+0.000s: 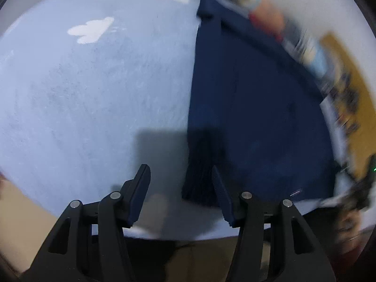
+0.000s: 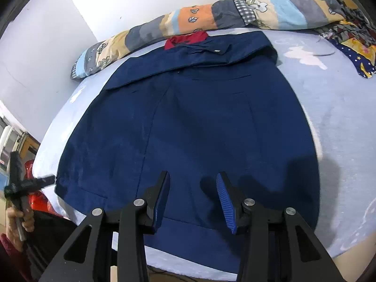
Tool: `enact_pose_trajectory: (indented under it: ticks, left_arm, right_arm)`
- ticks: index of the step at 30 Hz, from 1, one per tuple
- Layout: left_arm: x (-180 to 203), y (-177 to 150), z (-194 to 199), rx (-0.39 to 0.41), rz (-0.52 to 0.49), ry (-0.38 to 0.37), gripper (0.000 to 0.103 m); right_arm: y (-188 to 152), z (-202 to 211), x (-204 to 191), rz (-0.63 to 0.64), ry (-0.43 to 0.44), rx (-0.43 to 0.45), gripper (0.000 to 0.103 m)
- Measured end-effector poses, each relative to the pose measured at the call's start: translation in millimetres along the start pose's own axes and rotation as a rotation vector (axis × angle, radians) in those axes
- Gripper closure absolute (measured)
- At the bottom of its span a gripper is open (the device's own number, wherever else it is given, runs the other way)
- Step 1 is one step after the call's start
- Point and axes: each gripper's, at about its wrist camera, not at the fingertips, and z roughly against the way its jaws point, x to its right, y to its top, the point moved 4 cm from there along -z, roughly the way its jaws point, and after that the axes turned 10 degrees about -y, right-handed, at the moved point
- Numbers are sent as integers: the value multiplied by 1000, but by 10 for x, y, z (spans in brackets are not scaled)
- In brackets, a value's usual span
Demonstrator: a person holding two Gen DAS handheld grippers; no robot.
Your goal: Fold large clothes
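Note:
A large navy garment lies flat on the light blue bed sheet, a sleeve folded across its top and a red collar lining at the far end. My right gripper hovers open over the near hem with nothing between its blue pads. In the blurred left wrist view my left gripper is open above the sheet, at the garment's near left corner, not pressing on it. The right wrist view shows the left gripper at the bed's left edge, held by a hand.
A rolled patchwork quilt runs along the white wall behind the garment. Patterned cloths lie at the far right corner. A red object sits beside the bed at the left. The bed's front edge runs just under both grippers.

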Motion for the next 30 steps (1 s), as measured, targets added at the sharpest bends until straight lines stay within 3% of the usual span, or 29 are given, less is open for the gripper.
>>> enact_pose_trajectory:
  ticks: [2, 4, 6, 9, 14, 16, 18, 21, 24, 27, 30]
  left_arm:
    - [65, -92, -30, -66, -58, 65, 50]
    - [152, -262, -44, -187, -162, 123, 50]
    - [239, -412, 91, -243, -265, 111, 50]
    - [146, -328, 510, -167, -230, 84, 50]
    - [-41, 114, 1034, 64, -38, -82, 46]
    - [-49, 281, 928, 86, 14, -154, 43]
    - [-45, 362, 652, 43, 64, -207, 43]
    - [-33, 329, 184, -34, 100, -219, 43]
    - [52, 292, -90, -67, 101, -256, 43]
    - [153, 350, -175, -87, 51, -235, 43]
    - [238, 387, -206, -92, 2, -238, 43]
  right_arm:
    - [17, 23, -42, 12, 9, 4, 59]
    - [19, 63, -83, 23, 15, 16, 59]
    - [23, 89, -61, 13, 24, 22, 59]
    - [36, 105, 43, -32, 36, 32, 58]
    - [89, 178, 334, -139, 32, 60, 58]
    - [99, 195, 510, -215, 29, 63, 53]
    - [95, 195, 695, -294, 34, 55, 49]
    - [44, 131, 995, -399, 10, 19, 48]
    - [-38, 63, 1237, -475, 0, -22, 50]
    - [-123, 28, 1357, -500, -5, -46, 49]
    - [-170, -38, 1401, -499, -19, -83, 42]
